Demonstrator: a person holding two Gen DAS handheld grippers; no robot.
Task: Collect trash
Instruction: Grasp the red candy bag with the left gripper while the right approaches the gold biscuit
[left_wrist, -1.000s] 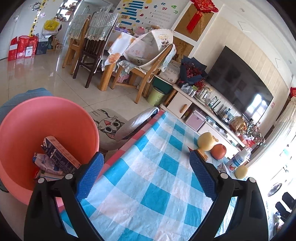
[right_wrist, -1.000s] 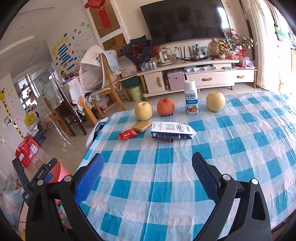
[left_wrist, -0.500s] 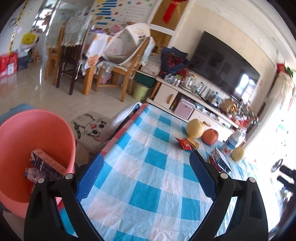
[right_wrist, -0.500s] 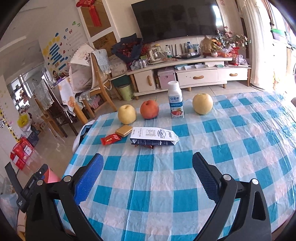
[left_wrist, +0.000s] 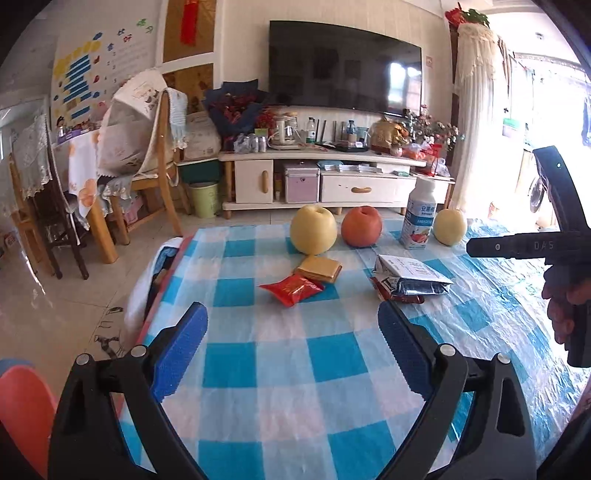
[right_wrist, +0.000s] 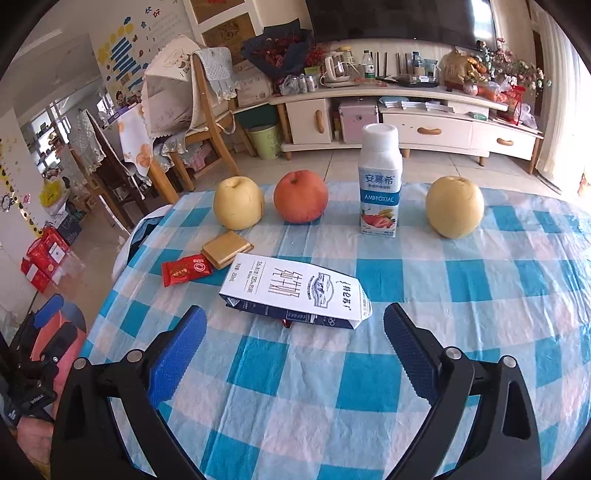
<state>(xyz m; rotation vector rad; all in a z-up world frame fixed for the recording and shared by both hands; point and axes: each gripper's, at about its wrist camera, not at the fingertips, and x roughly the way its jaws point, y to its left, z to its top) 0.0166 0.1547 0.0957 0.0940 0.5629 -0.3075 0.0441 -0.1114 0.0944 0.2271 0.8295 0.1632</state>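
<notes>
Left wrist view: left gripper (left_wrist: 291, 328) above the blue-and-white checked tablecloth (left_wrist: 280, 365), blue-padded fingers spread wide, nothing between them.
Right wrist view: right gripper (right_wrist: 293, 332) over the same cloth, fingers spread apart and empty, the flattened white-and-navy milk carton (right_wrist: 295, 293) lying just ahead of its tips.
Trash: red foil snack wrapper (right_wrist: 186, 269) lies left of the carton; a flat golden square packet (right_wrist: 227, 248) sits beside the wrapper, its corner touching it; a bit of red wrapper shows from under the carton.
Far row: yellow pear (right_wrist: 238, 202), red apple (right_wrist: 301, 196), upright white yoghurt-drink bottle with a blue label (right_wrist: 380, 184), second yellow pear (right_wrist: 454, 206), all standing apart from one another.
Bin: pink plastic bucket (left_wrist: 22, 406) at the lower left edge of the left view, off the table's end.
Person: a hand (left_wrist: 565, 306) gripping the right tool's black handle at the right edge of the left view.
</notes>
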